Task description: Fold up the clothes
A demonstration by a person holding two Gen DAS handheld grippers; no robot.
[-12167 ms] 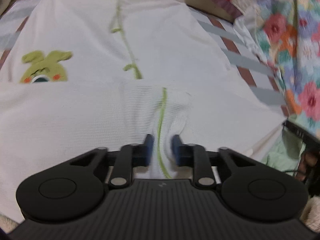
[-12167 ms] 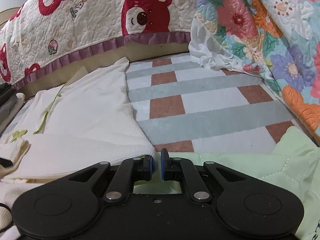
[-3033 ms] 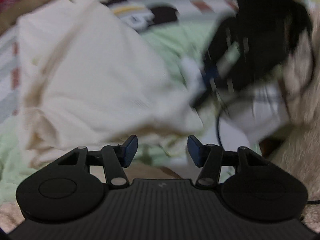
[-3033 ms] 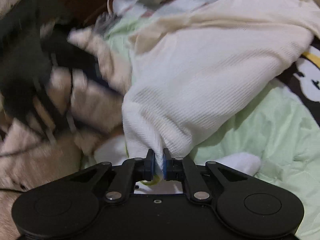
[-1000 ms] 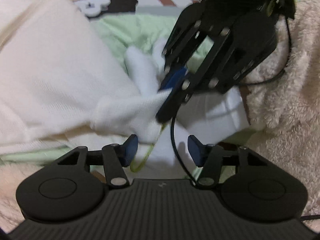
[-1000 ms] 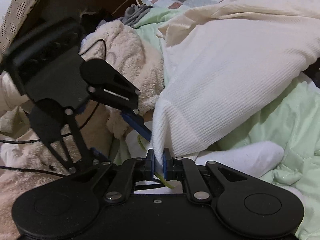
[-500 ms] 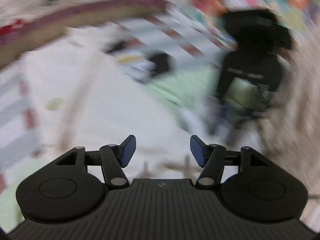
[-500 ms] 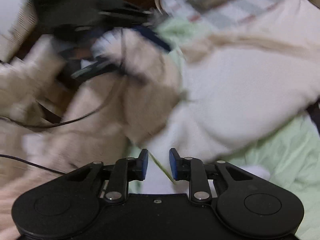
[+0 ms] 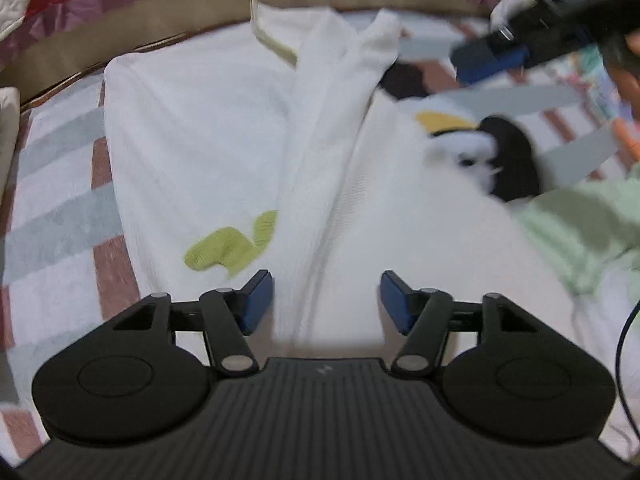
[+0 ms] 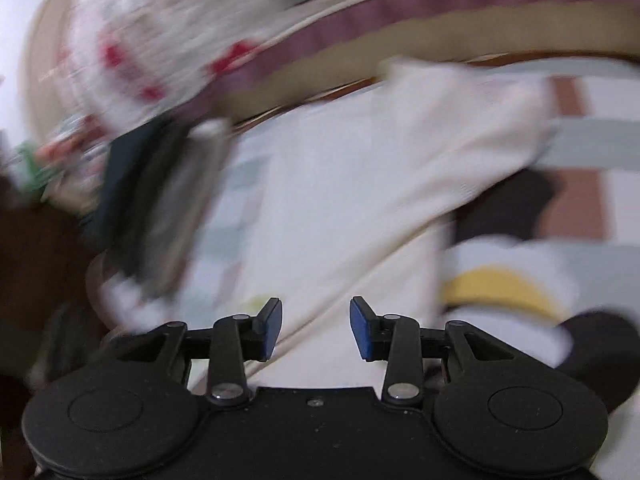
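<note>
A cream-white knit garment (image 9: 208,128) lies folded lengthwise on the bed, with a green patch (image 9: 230,248) on it and a long fold ridge down its middle. My left gripper (image 9: 326,300) hangs over the near end of that ridge. Its jaws are closing, apart, with cloth below them but not pinched. One blue pad (image 9: 488,60) of my right gripper shows blurred at the upper right. In the right wrist view my right gripper (image 10: 316,328) hovers over the same garment (image 10: 360,184). Its jaws are opening and hold nothing.
A black, white and yellow cartoon-print item (image 9: 480,148) lies right of the garment, partly under it (image 10: 500,288). A pale green quilt (image 9: 580,224) is at right. The checked sheet (image 9: 60,200) shows at left, a bear-print quilt (image 10: 160,40) at the back. A dark blurred shape (image 10: 152,200) sits left.
The right gripper, shut on the garment's corner a second ago, has let go and opened. Both grippers have swung away from that corner towards the garment's body and the back of the bed.
</note>
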